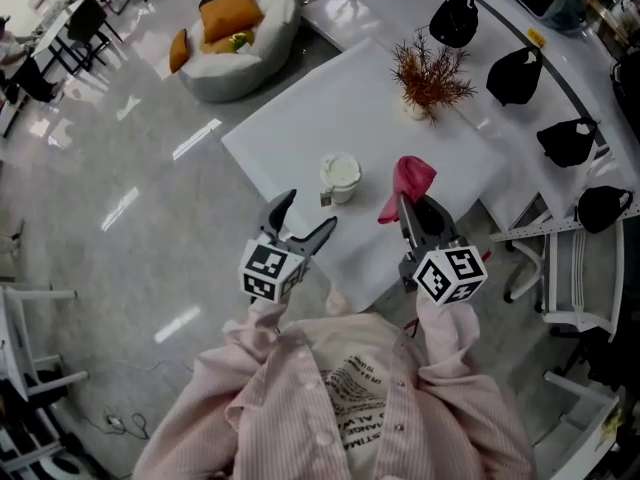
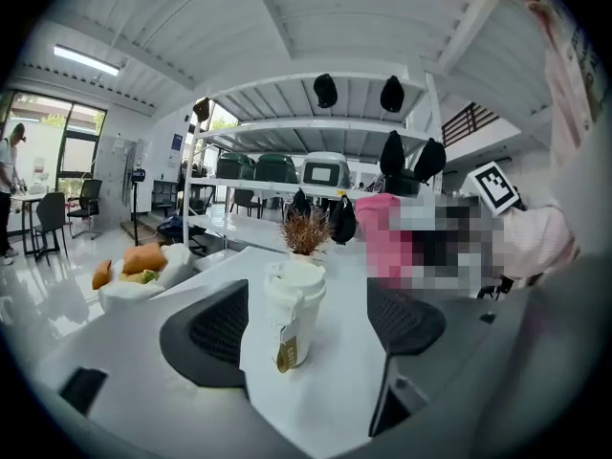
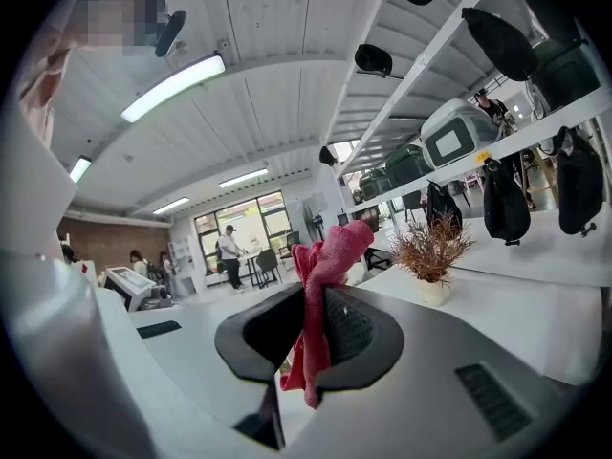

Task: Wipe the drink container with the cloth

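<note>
Left gripper, fingers spread wide and empty, faced the cup; it probably needed to steady it low before the right gripper, fingers clamped on the cloth, wiped.

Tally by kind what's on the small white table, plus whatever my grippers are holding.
Drink cup: 1, standing on the table
Potted plant: 1, on the table
Pink cloth: 1, clamped in the right gripper
Left gripper: open, holds 0
Total: 3
</note>
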